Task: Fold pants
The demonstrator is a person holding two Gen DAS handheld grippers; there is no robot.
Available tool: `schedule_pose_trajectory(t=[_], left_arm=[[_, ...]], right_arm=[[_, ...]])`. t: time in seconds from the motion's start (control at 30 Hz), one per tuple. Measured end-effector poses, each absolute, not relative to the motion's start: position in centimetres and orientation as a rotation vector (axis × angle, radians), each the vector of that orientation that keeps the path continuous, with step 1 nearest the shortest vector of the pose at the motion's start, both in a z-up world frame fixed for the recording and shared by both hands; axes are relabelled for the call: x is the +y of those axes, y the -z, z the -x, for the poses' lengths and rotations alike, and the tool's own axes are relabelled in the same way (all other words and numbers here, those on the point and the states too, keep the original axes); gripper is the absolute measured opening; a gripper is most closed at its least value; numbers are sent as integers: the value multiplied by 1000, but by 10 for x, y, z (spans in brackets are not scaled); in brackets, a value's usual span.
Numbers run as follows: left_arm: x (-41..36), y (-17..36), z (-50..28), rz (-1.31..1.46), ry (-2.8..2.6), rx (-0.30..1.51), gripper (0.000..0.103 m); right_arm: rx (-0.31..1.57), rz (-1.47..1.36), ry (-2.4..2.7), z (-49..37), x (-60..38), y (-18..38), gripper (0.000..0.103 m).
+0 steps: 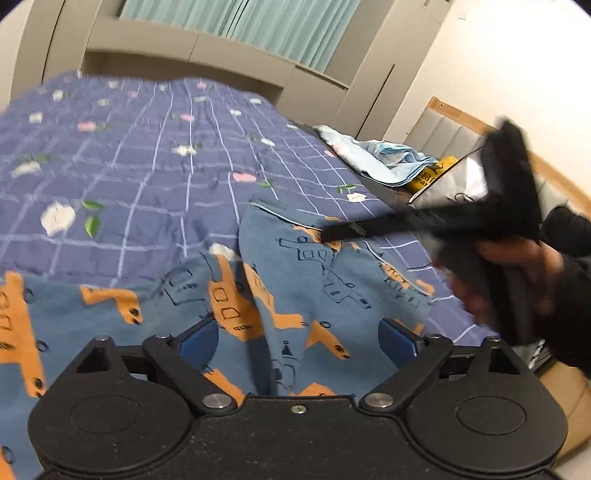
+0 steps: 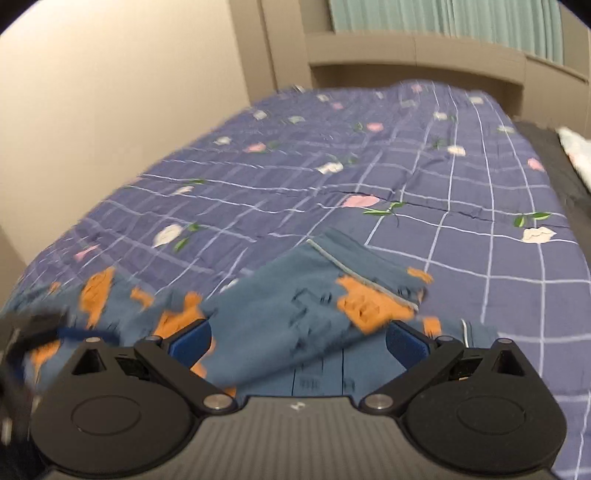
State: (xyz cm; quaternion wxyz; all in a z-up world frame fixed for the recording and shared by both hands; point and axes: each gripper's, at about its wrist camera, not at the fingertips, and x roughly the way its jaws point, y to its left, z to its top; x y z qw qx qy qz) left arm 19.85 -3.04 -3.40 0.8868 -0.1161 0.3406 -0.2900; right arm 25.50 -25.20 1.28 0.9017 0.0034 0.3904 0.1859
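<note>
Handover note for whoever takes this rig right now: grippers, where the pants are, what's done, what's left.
Left gripper: jaws wide open, nothing pinched, low over the pants.
Right gripper: jaws open, nothing pinched, above the cuff end.
Pants: blue with orange print, lying rumpled on the checked bedspread; a leg looks partly folded over, piped cuffs showing.
Done: at most a rough first fold; views are blurred.
Left: smooth the cloth, line up the legs, finish folding.

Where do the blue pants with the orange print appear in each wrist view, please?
Left wrist: pants fill the lower middle, beyond the open left claw.
Right wrist: pants lie low and centre-left, beyond the open right claw.
Shared landmark: the teal curtain at the top.
</note>
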Motion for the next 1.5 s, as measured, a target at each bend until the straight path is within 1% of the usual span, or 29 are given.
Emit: schedule_pose_trajectory(t=[0.13,0.23,0.33,0.4,0.43,0.47,0.5,0.57,0.6,0.63,0.67,0.7,0.77,0.8,0.83,0.87,0.93,0.97,1.13,1.27,1.37,1.5], left_arm=[[-30,36,-208,257,605,735,83],[-30,38,-212,280,598,751,81],[-32,40,-214,284,586,753,81],[-32,42,-215,287,567,760,80],[-31,43,-217,289,560,766,76],[-31,44,-218,292,553,774,69],[-30,45,-220,297,547,785,65],[-28,46,-223,307,529,803,44],[-28,47,-221,315,531,805,39],[-27,47,-220,324,534,807,27],[-28,47,-219,330,538,811,18],[-30,47,-218,330,544,811,14],[-33,45,-214,322,555,797,9],[-35,45,-212,320,562,791,6],[-37,43,-210,317,564,785,2],[-38,42,-209,312,562,779,1],[-40,38,-206,300,560,765,1],[-41,35,-204,293,559,757,1],[-53,19,-194,211,571,692,0],[-71,9,-182,101,591,629,0],[-86,11,-173,20,612,618,0],[-102,25,-167,-65,629,662,1]], right_arm=[[876,-48,-359,-296,-230,-12,103],[901,-23,-321,-315,-213,-11,101],[949,-4,-288,-332,-199,-6,93],[975,1,-268,-341,-191,-1,89],[984,4,-251,-344,-188,2,86],[994,13,-234,-348,-185,4,83],[1003,34,-216,-351,-181,7,82],[998,76,-193,-354,-173,12,80],[994,85,-188,-354,-171,13,80],[988,105,-181,-353,-167,15,77],[981,135,-175,-351,-163,16,71],[971,179,-171,-348,-157,17,67],[954,237,-166,-342,-150,18,45],[950,251,-162,-339,-149,18,40],[950,250,-157,-338,-150,18,31],[949,242,-151,-336,-152,17,19],[939,198,-152,-332,-162,14,8],[924,163,-159,-328,-169,10,4],[789,25,-181,-296,-213,-22,3],[659,-83,-148,-254,-259,-44,3],[605,-174,-103,-220,-294,-42,3],[588,-290,-39,-180,-329,-18,3]])
